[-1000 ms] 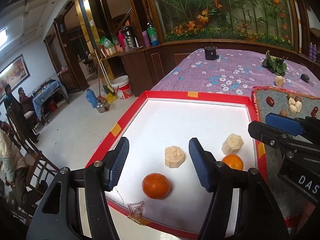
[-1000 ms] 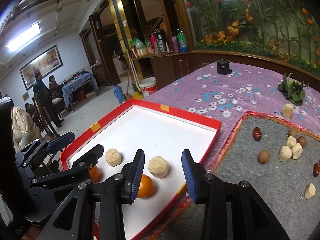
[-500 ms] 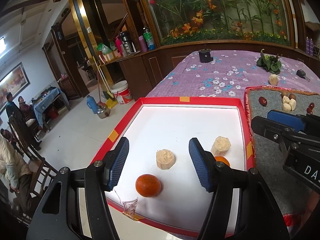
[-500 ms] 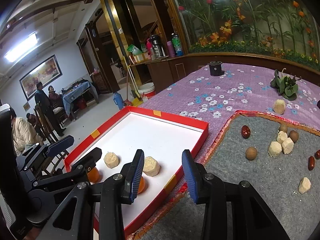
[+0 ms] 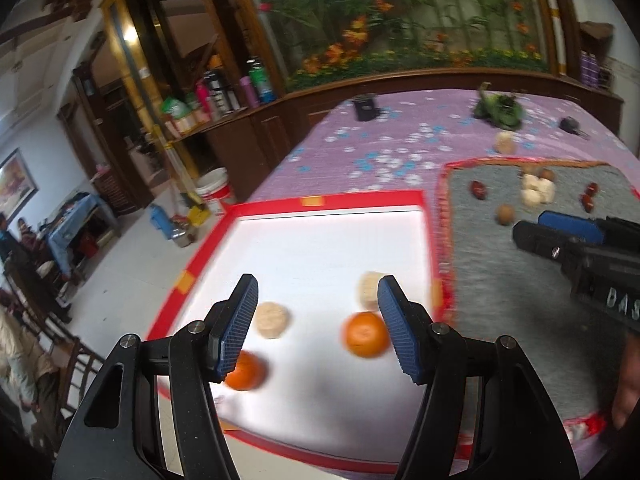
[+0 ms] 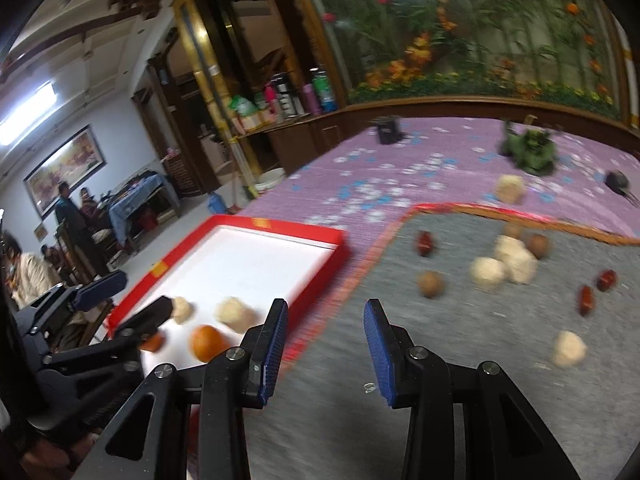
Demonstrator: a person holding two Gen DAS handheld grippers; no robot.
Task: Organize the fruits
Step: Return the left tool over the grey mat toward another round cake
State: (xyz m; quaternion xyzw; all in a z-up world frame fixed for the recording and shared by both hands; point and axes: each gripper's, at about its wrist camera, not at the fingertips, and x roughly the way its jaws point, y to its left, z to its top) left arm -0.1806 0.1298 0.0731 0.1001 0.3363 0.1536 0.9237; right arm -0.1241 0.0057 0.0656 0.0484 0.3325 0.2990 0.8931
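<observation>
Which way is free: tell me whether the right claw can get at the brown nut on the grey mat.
Probably yes. The right claw is open and empty over the grey mat, and the brown nut lies ahead of it with bare mat between. The pale chunks sit off to its side, not in the path.

A: How does the black left gripper with blue ribbed pads (image 5: 316, 324) sit?
B: Jaws spread wide, nothing between them.
A: And the matching black right gripper (image 6: 325, 350)?
B: Also parted and empty, apparently hovering; motion blur makes height uncertain.
</observation>
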